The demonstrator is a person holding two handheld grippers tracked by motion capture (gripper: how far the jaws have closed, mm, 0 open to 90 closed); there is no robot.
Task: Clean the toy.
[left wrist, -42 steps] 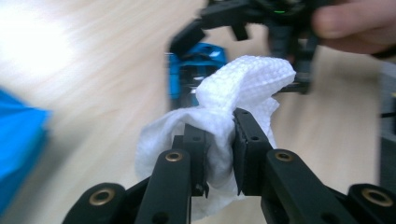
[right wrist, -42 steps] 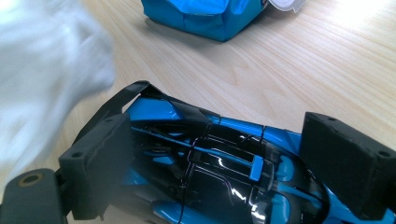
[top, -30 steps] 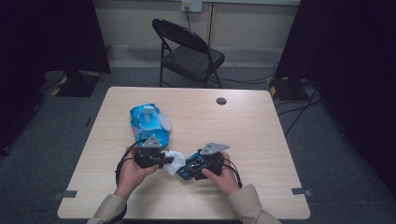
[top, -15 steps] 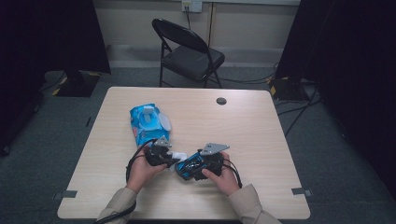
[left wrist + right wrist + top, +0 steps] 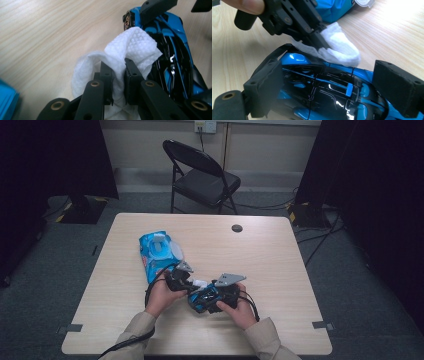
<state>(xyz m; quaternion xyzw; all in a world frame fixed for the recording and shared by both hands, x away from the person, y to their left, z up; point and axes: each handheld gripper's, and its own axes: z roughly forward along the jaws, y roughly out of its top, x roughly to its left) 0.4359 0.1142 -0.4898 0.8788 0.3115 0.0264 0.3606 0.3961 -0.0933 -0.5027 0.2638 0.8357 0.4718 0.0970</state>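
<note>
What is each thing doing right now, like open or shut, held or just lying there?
left gripper: shut on the wipe, jaws just been closing.
wipe: pinched, bunched, touching the toy car.
right gripper: shut on the toy car.
toy car: held by its sides, roof up.
wipe pack: lying flat, lid open.
folding chair: unfolded, nobody on it.
</note>
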